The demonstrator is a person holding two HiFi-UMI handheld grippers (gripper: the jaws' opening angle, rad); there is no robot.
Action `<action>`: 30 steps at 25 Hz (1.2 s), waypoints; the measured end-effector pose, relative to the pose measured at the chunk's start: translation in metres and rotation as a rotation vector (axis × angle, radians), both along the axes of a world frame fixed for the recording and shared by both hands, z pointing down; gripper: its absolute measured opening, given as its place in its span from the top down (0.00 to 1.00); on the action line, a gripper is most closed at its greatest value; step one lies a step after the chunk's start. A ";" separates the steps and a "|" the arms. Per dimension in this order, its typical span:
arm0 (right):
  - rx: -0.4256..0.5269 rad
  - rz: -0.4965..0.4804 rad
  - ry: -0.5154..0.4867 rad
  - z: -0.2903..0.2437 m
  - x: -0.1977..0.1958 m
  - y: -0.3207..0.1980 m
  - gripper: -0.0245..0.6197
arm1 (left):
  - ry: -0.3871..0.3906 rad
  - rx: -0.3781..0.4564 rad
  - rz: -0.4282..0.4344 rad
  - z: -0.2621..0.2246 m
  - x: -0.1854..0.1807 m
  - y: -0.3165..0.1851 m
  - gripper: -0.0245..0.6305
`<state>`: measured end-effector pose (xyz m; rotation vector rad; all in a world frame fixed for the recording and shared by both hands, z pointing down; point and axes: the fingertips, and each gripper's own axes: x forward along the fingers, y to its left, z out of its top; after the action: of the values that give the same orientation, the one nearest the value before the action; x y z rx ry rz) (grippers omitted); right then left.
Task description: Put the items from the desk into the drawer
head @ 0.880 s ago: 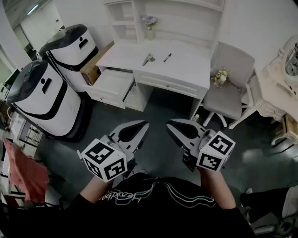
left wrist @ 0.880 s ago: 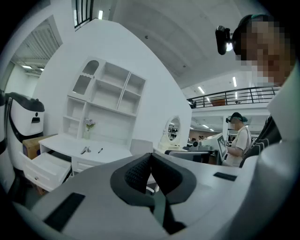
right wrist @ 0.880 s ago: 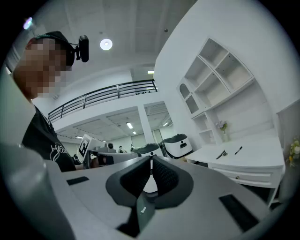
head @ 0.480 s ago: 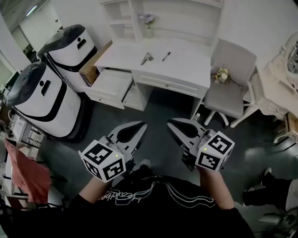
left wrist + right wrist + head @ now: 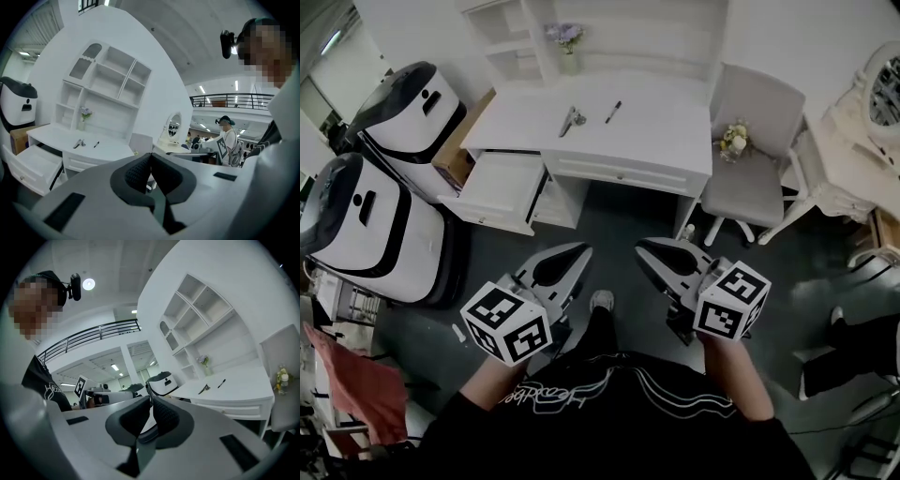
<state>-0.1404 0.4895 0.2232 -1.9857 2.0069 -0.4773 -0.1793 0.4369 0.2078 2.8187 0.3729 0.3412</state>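
A white desk (image 5: 656,122) stands ahead of me across dark floor. On its top lie a small metal tool (image 5: 572,119) and a black pen (image 5: 612,112). Its left drawer (image 5: 492,187) is pulled open and looks bare inside. My left gripper (image 5: 577,251) and right gripper (image 5: 645,249) hang side by side over the floor, well short of the desk, both shut with nothing in them. In the left gripper view the jaws (image 5: 151,157) meet, with tool (image 5: 78,143), pen (image 5: 96,144) and drawer (image 5: 33,161) far beyond. The right gripper (image 5: 151,399) view shows the pen (image 5: 221,383) in the distance.
Two white-and-black machines (image 5: 408,112) (image 5: 356,225) stand left of the drawer beside a cardboard box (image 5: 455,150). A grey chair (image 5: 750,159) holding a small bouquet (image 5: 732,141) stands right of the desk. A flower vase (image 5: 567,42) sits at the desk's back.
The desk and drawer have slid left and lower in the head view and look a little nearer. Both grippers keep their place and stay shut. A shoe now shows between them.
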 end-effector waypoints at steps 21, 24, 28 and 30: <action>-0.118 0.140 -0.080 0.038 0.262 -0.252 0.88 | -0.063 -0.049 0.042 0.042 0.246 -0.263 0.93; -0.121 0.195 -0.102 0.048 0.298 -0.266 0.88 | -0.077 -0.068 0.038 0.054 0.274 -0.285 0.93; -0.141 0.202 -0.116 0.065 0.334 -0.278 0.88 | -0.107 -0.087 0.020 0.066 0.298 -0.302 0.93; -0.153 0.206 -0.109 0.073 0.353 -0.286 0.88 | -0.122 -0.092 0.004 0.073 0.310 -0.312 0.93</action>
<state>0.2129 0.2040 0.2960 -2.1756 1.7249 -0.6922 0.1304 0.1246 0.2804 2.6920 0.3589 0.4815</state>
